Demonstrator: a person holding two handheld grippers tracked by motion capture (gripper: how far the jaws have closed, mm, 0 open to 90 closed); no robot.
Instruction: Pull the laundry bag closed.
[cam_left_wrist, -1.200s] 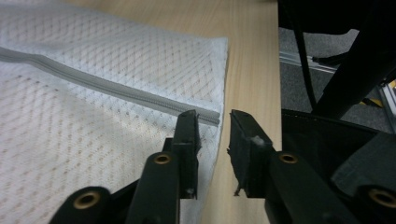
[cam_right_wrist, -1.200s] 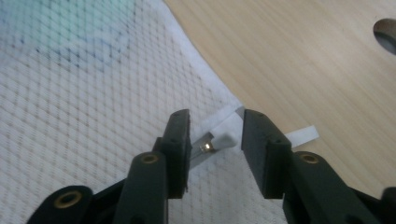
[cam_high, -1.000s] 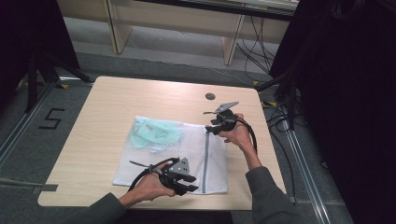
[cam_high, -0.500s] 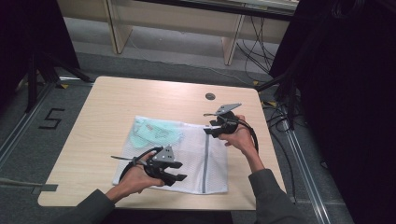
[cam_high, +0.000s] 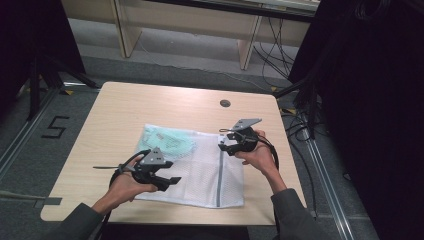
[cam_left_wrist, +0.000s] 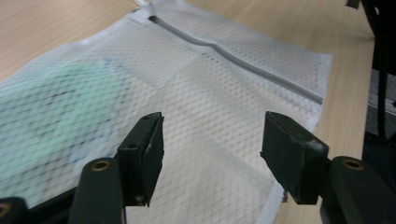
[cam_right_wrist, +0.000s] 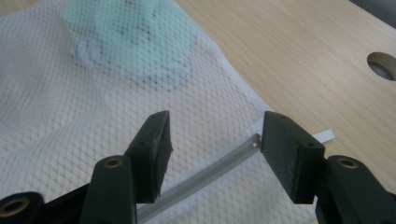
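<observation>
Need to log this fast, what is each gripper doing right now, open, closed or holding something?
Left gripper: open, jaws have just been opening, nothing held, over the mesh laundry bag.
Right gripper: open, jaws have just been opening, holding nothing, above the bag's zipper.

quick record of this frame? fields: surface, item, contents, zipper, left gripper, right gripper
surface: wooden table
item: white mesh bag, lying flat
contents: green cloth inside, far-left part
zipper: grey zipper, near the bag's right edge
left gripper: jaws just opened, above the mesh, nothing held
right gripper: jaws just opened, over the zipper's far end, nothing held
</observation>
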